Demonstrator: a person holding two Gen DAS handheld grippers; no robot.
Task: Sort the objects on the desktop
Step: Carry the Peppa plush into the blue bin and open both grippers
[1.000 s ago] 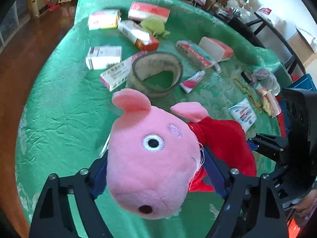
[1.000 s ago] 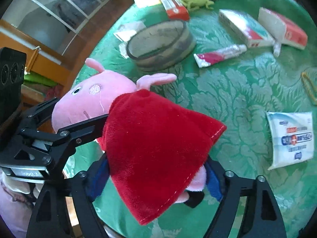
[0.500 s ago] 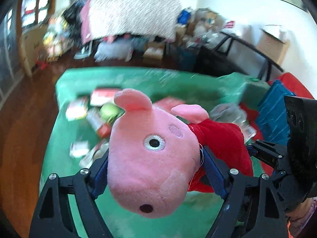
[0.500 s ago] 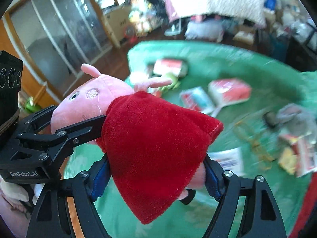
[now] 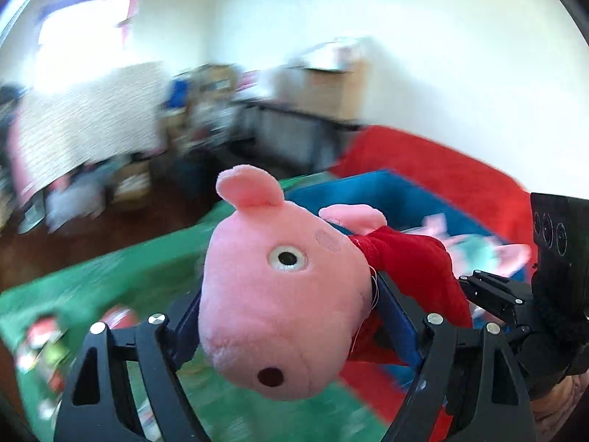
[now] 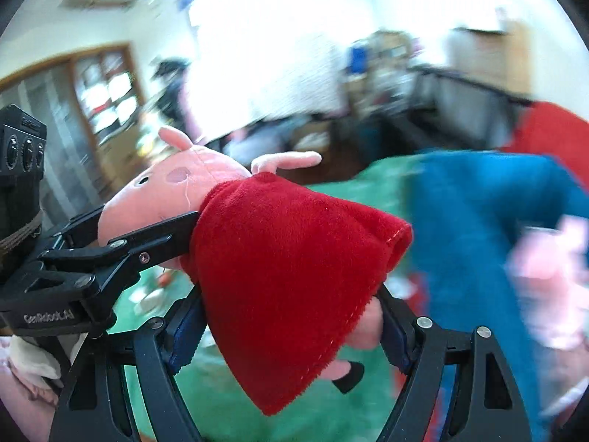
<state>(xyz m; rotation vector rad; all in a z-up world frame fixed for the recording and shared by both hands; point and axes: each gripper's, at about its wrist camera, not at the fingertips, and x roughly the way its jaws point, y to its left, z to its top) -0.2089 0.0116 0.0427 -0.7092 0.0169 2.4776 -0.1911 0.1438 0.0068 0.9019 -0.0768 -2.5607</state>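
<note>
Two tools carry one pink pig plush [image 5: 283, 294] between them, clear of the green-covered counter [image 5: 110, 276] that shows blurred below. The left tool [image 5: 291, 328] is clamped on the head: its blue pads [image 5: 186, 326] press into the cheeks on either side, and the snout with its dark nostril pokes down and toward the camera while the ears stand up and away. The right tool [image 6: 291, 331] grips the lower body through the red dress [image 6: 287, 280], one pad [image 6: 186, 335] on each side of the hem end, with a pink leg and a black shoe hanging out beneath.

The toy's long axis lies roughly level, running from the head in the left tool to the feet in the right one. In the right wrist view the head [image 6: 173, 188] points to the upper left and the dress flares toward the lower middle; in the left wrist view the body trails off to the right behind the head, where the right tool's black frame [image 5: 493, 294] reaches in.

Beyond the toy sits a blue bin [image 5: 386, 191], with something pink and pale inside it [image 5: 478, 246], too smeared to name. A red cloth [image 5: 441, 169] lies behind the bin. The room around is streaked with motion blur, and small items at the counter's left edge [image 5: 44, 335] cannot be made out.
</note>
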